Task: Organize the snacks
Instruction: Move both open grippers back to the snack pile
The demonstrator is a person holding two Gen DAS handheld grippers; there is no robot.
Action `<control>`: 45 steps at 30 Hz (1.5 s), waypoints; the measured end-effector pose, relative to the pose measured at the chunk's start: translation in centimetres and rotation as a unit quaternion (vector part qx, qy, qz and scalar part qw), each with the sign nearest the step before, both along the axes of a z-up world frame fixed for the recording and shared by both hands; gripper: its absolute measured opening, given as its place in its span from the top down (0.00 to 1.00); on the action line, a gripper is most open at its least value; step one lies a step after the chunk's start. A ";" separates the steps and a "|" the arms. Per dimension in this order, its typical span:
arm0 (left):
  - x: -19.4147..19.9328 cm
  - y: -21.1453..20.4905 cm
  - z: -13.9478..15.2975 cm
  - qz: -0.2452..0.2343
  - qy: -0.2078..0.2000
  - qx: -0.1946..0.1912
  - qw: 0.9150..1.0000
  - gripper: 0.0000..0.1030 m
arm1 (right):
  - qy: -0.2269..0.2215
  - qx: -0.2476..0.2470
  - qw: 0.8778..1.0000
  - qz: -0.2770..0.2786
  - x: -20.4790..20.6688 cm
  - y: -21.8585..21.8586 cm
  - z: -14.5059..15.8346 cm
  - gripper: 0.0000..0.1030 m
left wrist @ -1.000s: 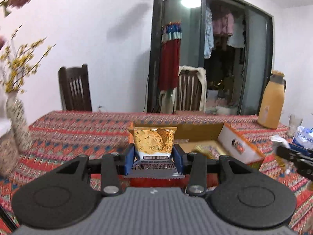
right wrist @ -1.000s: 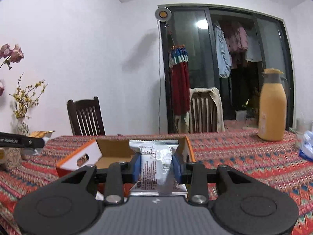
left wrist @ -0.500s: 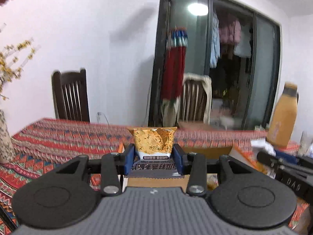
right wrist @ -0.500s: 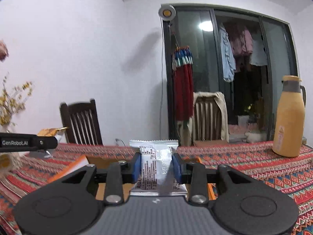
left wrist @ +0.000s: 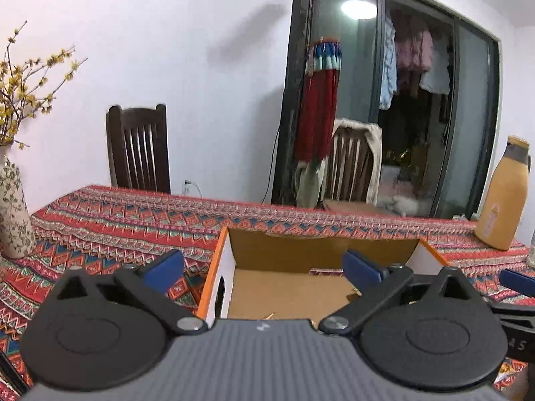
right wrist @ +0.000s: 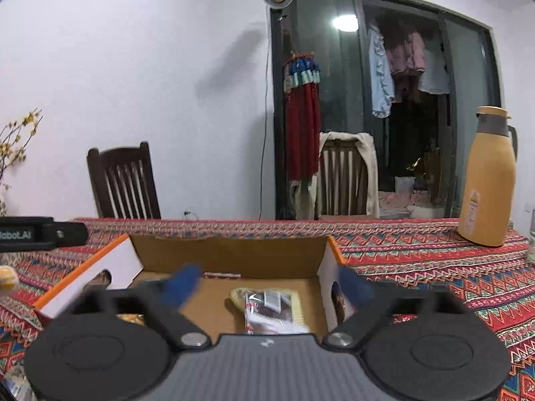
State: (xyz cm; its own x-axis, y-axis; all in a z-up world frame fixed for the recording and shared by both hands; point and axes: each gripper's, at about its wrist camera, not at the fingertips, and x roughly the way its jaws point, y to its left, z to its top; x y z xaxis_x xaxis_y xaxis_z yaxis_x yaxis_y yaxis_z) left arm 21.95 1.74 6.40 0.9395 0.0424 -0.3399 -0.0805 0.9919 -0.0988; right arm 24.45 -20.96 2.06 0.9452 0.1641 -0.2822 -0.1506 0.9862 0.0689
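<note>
An open cardboard box (left wrist: 214, 280) with an orange rim and white sides stands on the patterned tablecloth. My left gripper (left wrist: 264, 267) hovers over its near left part, its jaws opening wide with nothing between them. My right gripper (right wrist: 267, 284) hovers over the same box (right wrist: 334, 257) from the other side, its blurred jaws opening too. Below it on the box floor lies a white snack packet (right wrist: 271, 310), partly on a yellow packet (right wrist: 239, 295). The yellow cracker packet that the left gripper held is out of sight. Each view shows part of the other gripper at its edge.
A tall yellow thermos jug (right wrist: 485, 183) stands on the table at the far right, with a glass (right wrist: 531, 237) beside it. At the far left stands a patterned vase (left wrist: 13, 214) with yellow flowers. Two dark wooden chairs (left wrist: 138, 147) stand behind the table.
Both grippers went from shut on their packets to wide open. The cracker packet left the left jaws, the white packet dropped into the box. Both hands moved closer over the box.
</note>
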 end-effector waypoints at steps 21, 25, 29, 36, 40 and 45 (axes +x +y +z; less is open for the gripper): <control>-6.5 -1.1 3.5 -0.015 -0.034 0.004 0.999 0.00 | -0.098 0.039 0.994 0.019 -8.2 -1.6 4.0 0.00; -9.6 -1.4 3.1 -0.027 -0.032 0.022 0.999 0.00 | -0.093 0.037 0.995 0.031 -11.4 -2.1 3.8 0.00; -12.4 -1.9 0.9 -0.025 -0.019 0.058 0.998 0.00 | -0.052 0.037 0.997 0.045 -14.9 -2.9 1.4 0.00; -15.4 -0.7 -2.9 -0.029 0.013 0.042 0.999 0.00 | 0.031 0.009 0.999 0.038 -17.9 -4.7 -3.3 0.00; -15.0 0.3 -3.9 -0.021 0.024 0.025 0.999 0.00 | 0.059 0.018 0.998 0.019 -17.9 -6.0 -4.6 0.00; -13.6 0.7 -6.4 -0.003 0.038 0.033 0.999 0.00 | 0.074 0.018 0.997 0.013 -17.4 -6.2 -5.3 0.00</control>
